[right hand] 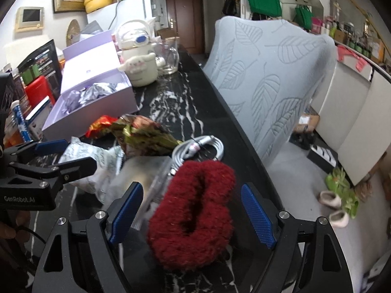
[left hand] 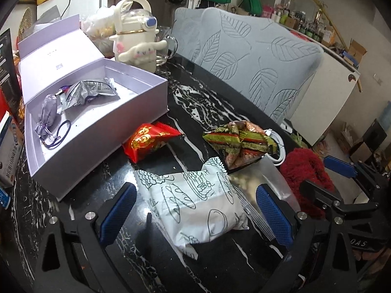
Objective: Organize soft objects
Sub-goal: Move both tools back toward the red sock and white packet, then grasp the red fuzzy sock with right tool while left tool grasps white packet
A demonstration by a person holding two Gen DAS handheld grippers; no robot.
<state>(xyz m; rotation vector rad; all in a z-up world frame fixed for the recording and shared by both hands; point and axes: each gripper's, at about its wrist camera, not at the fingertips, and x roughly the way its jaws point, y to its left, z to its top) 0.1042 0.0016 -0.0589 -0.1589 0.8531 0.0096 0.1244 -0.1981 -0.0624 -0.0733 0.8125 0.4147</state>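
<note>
- Left gripper low in the left wrist frame, jaws spread wide, blue pads on either side of a white printed packet without touching it.
- White packet flat on the black marbled table, bottom centre of that frame.
- Red snack packet at centre, just beside the front wall of the open lilac box.
- Inside the box, upper left: a silvery wrapper, a small lavender pouch and a hair tie.
- Green-and-red foil packet right of centre, touching a coiled white cable.
- Right gripper at the bottom of the right wrist frame, fingers released and wide apart.
- Fuzzy red scrunchie between those pads, near the table's edge, not clamped.
- Cream plush-covered bottle and glass jug at upper centre, behind the box.
</note>
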